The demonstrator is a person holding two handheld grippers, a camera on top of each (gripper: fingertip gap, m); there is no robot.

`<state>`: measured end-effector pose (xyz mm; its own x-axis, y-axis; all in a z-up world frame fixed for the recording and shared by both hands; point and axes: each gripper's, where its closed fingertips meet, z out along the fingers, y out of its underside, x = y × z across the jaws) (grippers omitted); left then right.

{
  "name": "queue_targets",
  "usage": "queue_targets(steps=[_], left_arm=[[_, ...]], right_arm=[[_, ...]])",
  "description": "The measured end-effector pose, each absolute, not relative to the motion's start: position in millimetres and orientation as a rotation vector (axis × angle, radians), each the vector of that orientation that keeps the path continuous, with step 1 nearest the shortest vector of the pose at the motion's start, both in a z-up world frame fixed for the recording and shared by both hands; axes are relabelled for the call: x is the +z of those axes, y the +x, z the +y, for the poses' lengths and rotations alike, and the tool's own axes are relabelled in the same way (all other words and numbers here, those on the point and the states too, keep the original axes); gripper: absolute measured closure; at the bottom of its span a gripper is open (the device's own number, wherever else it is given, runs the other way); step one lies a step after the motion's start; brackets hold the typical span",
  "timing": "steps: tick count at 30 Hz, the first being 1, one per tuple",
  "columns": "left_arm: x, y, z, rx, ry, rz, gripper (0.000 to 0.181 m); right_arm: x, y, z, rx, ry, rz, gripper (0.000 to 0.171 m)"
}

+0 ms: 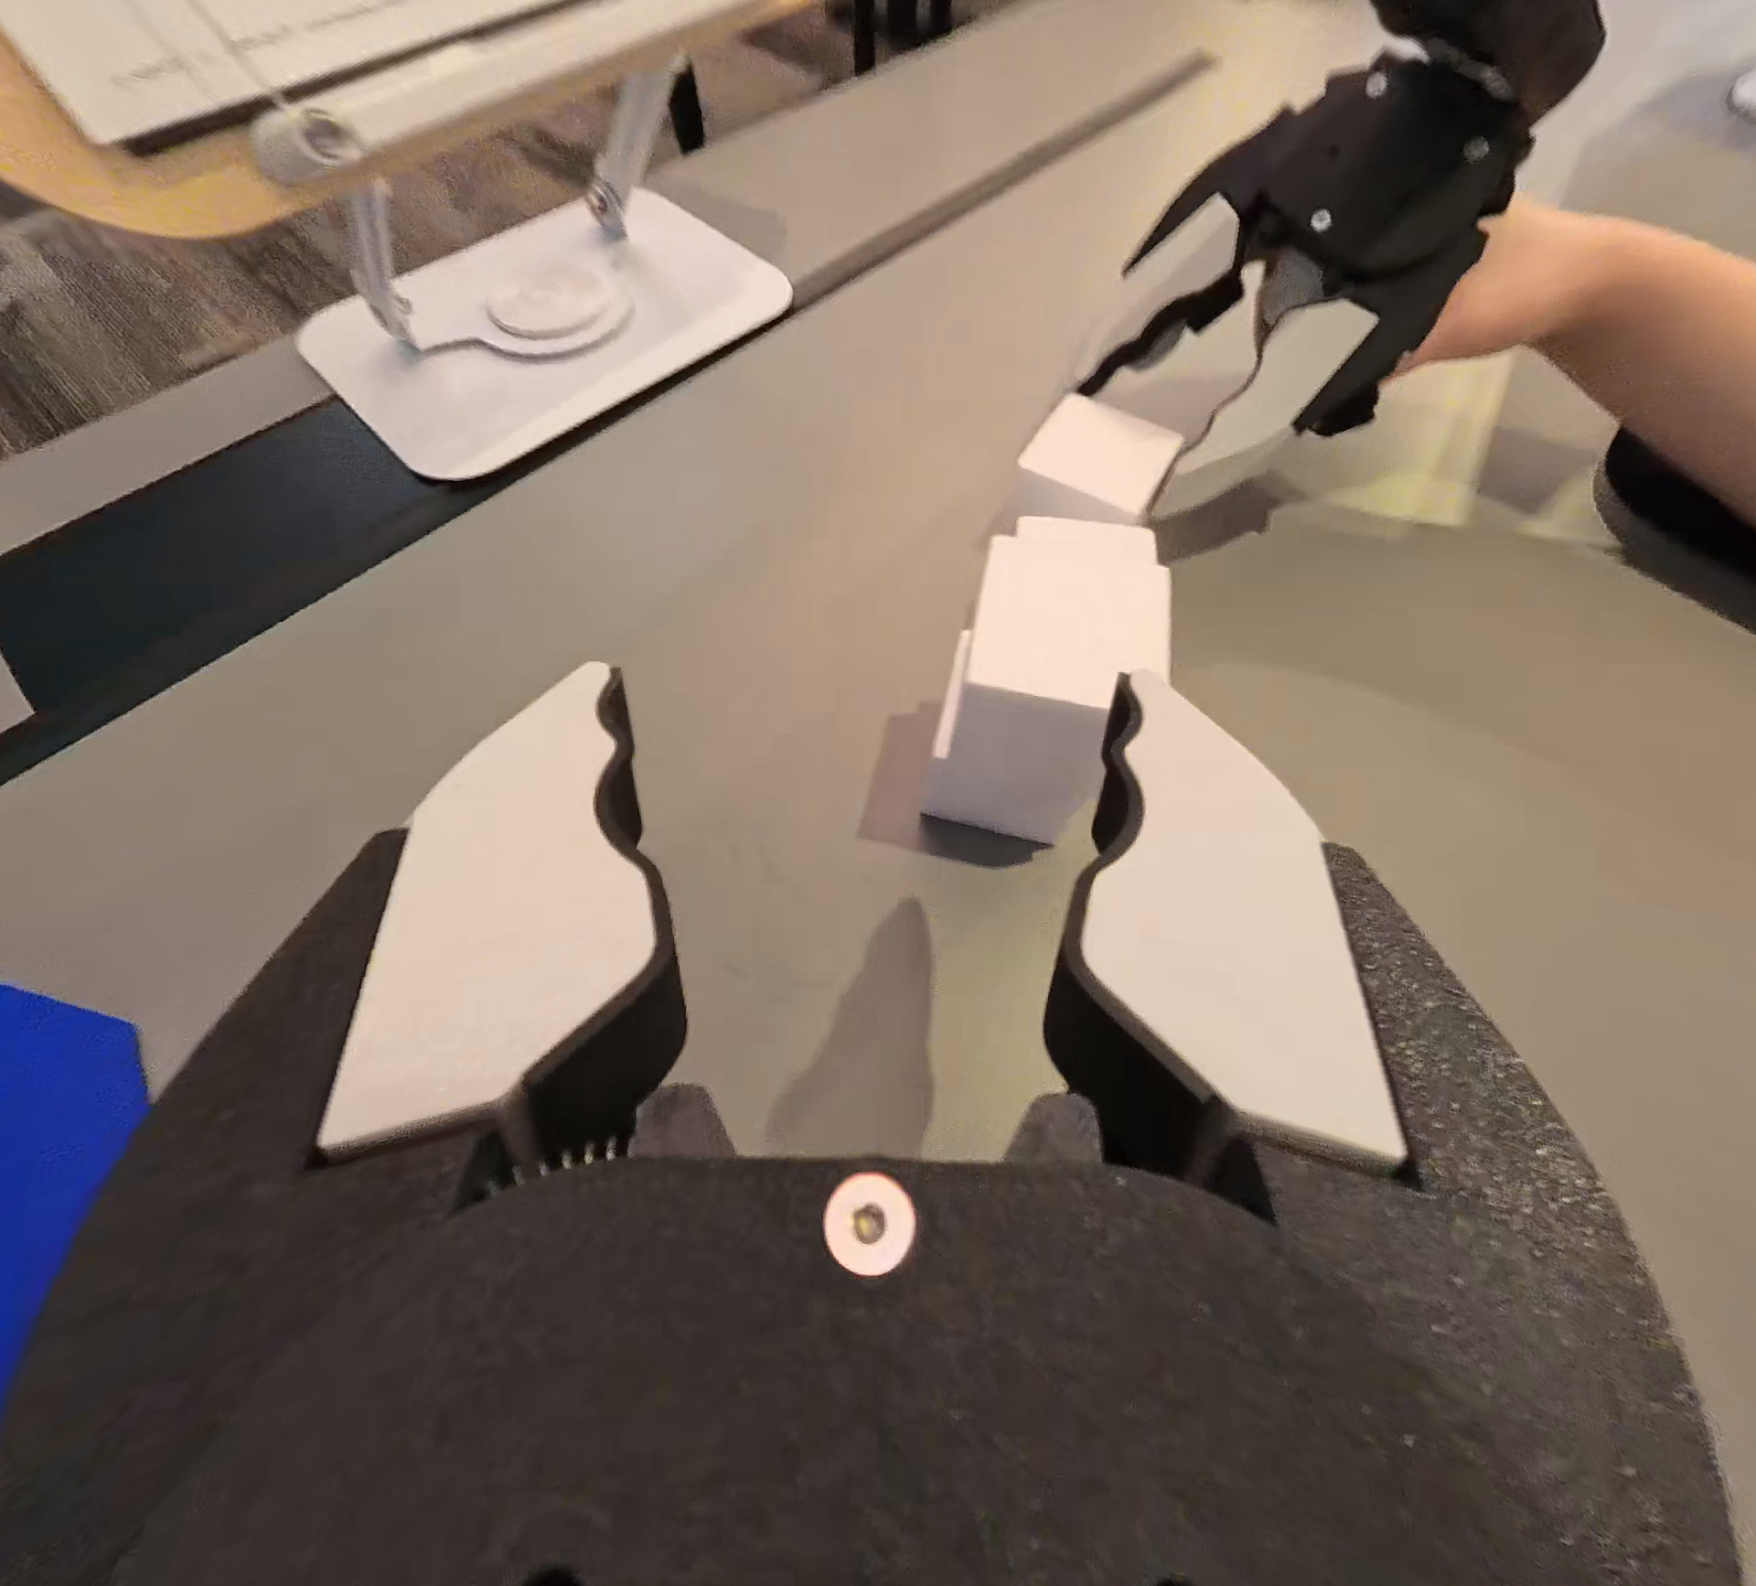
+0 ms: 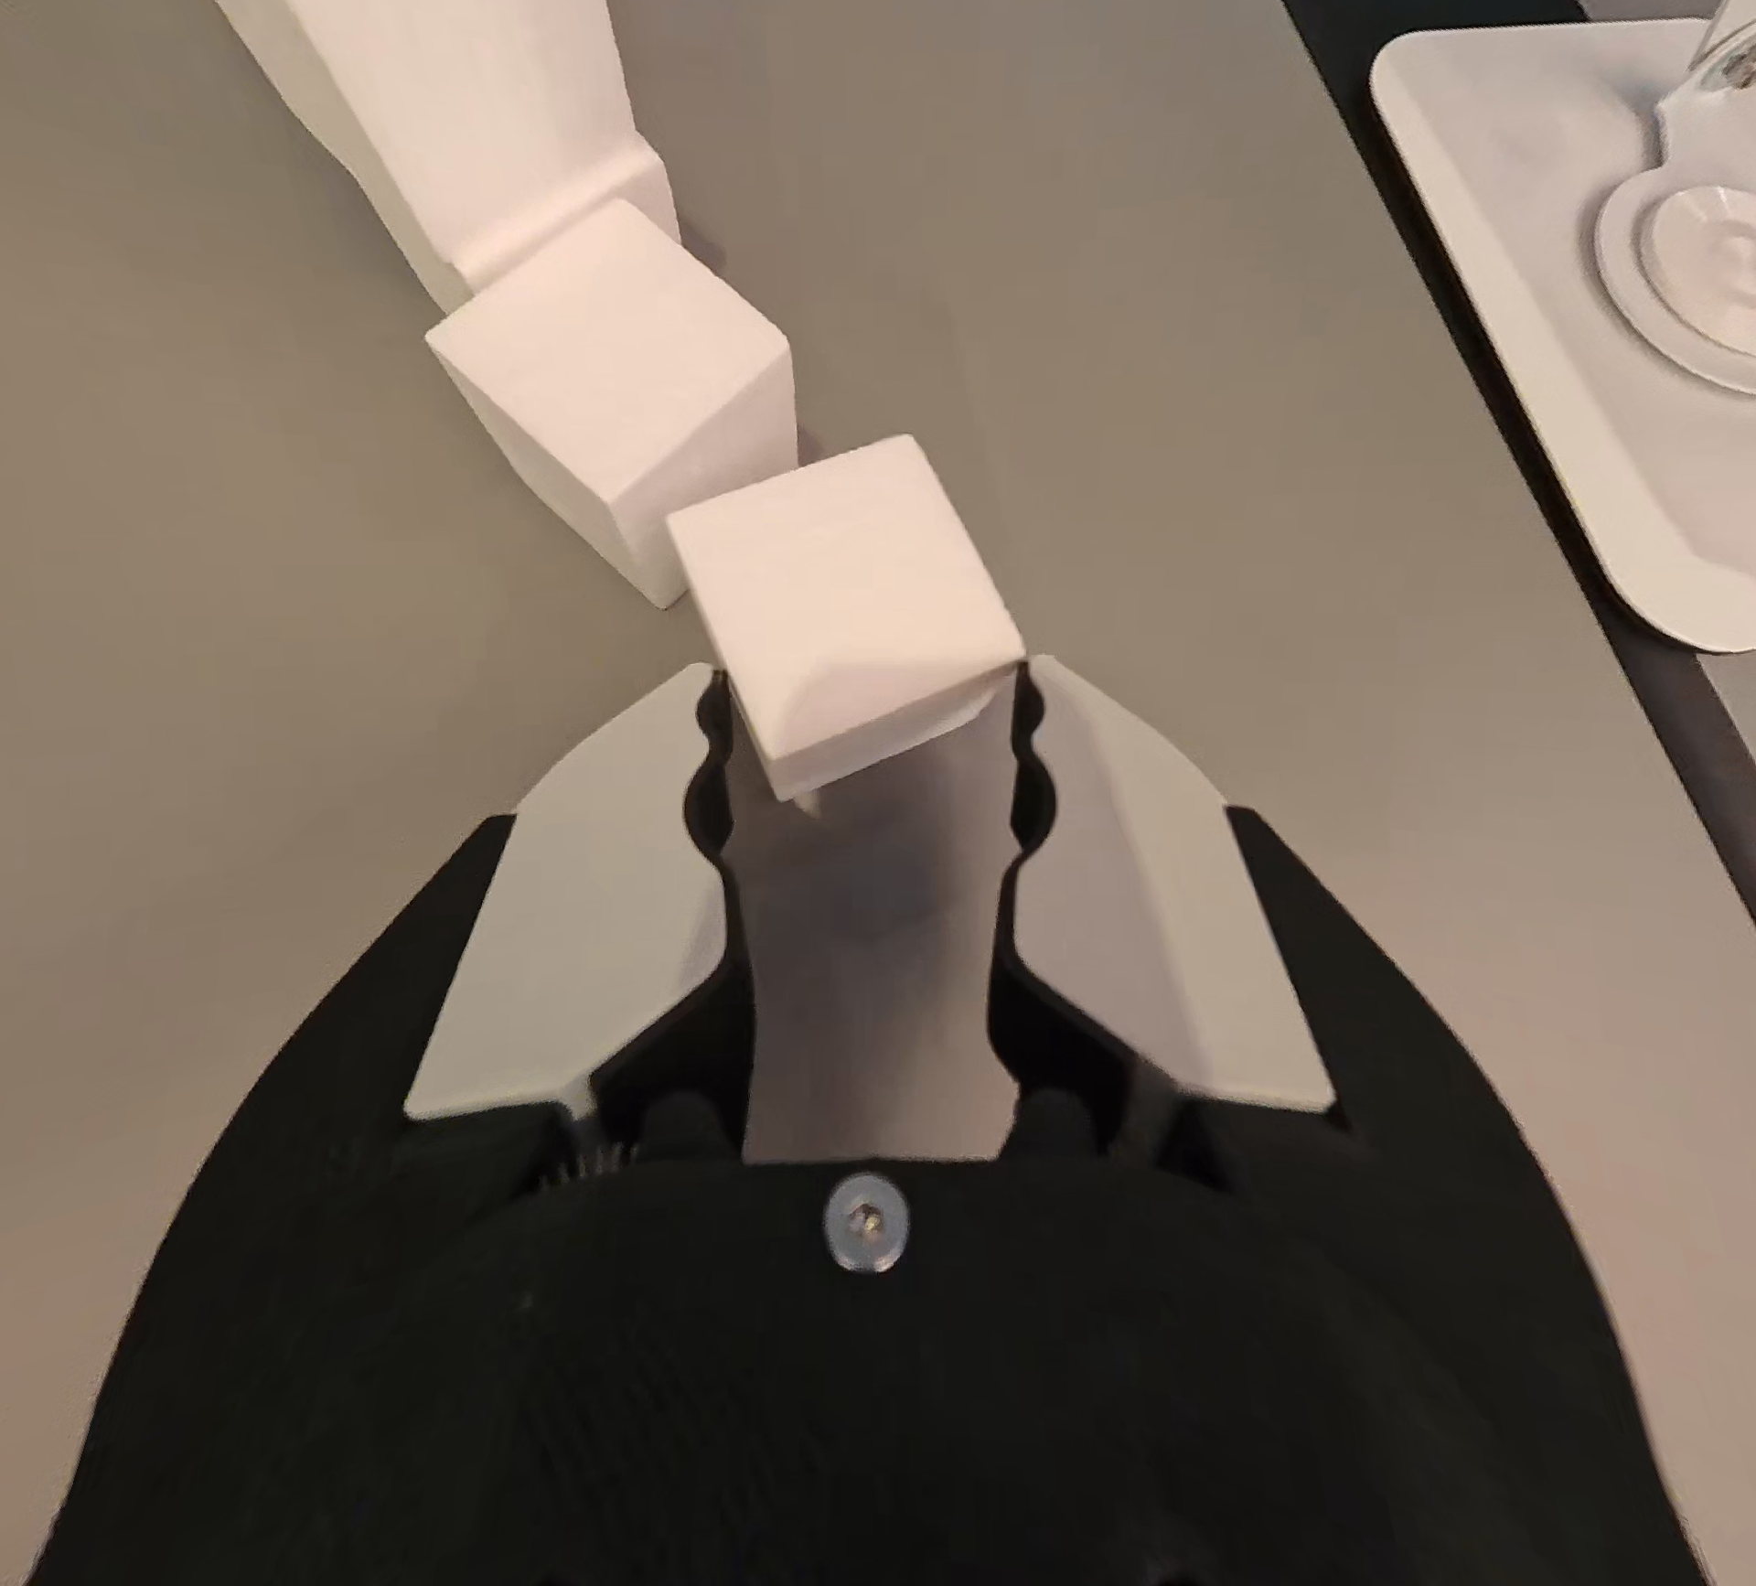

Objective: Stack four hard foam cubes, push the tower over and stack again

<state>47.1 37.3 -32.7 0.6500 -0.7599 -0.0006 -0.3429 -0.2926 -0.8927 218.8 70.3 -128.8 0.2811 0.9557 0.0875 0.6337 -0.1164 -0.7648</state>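
Several white foam cubes lie in a row on the grey table point(image 1: 475, 780). The nearest cube point(image 1: 1017, 752) sits just ahead of my left gripper point(image 1: 869, 685), close to its right fingertip. My left gripper is open and empty. Another cube point(image 1: 1074, 590) lies behind the nearest one. My right gripper point(image 2: 869, 671) is closed to cube width on the end cube point(image 2: 836, 609), which is tilted between its fingertips. This end cube point(image 1: 1093, 457) and the right gripper point(image 1: 1140, 438) also show far off in the left wrist view. The row of cubes point(image 2: 618, 419) runs away to the upper left in the right wrist view.
A stand with a white flat base point(image 1: 542, 343) holds a framed panel at the table's far left; the base also shows in the right wrist view point(image 2: 1520, 305). A dark strip point(image 2: 1378, 20) runs beside it. A blue object point(image 1: 57, 1160) sits at the left. A person's forearm point(image 1: 1568, 305) is behind the right gripper. The left gripper's tips are roughly 20 cm from the right gripper's. My left tips are roughly 20 cm from the blue object point(image 1: 57, 1160).
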Motion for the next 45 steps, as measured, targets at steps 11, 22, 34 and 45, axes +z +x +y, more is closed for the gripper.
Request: queue_targets(steps=[11,22,34,45], left_arm=[[-40.8,7.1,49.5,-0.444,-1.637,0.668,0.096],[-16.6,10.9,37.3,-0.546,-1.558,0.639,0.098],[3.8,5.6,28.4,-0.584,-1.495,0.616,0.099],[-8.9,9.8,27.6,-0.584,-1.530,0.639,0.099]], right_arm=[[-28.9,214.3,65.7,0.819,-1.659,-1.148,0.114],[-9.8,105.6,16.3,0.925,-1.469,-1.510,0.114],[-24.0,106.1,25.1,0.912,-1.486,-1.562,0.114],[-25.3,123.2,25.6,0.858,-1.442,-1.567,0.098]])
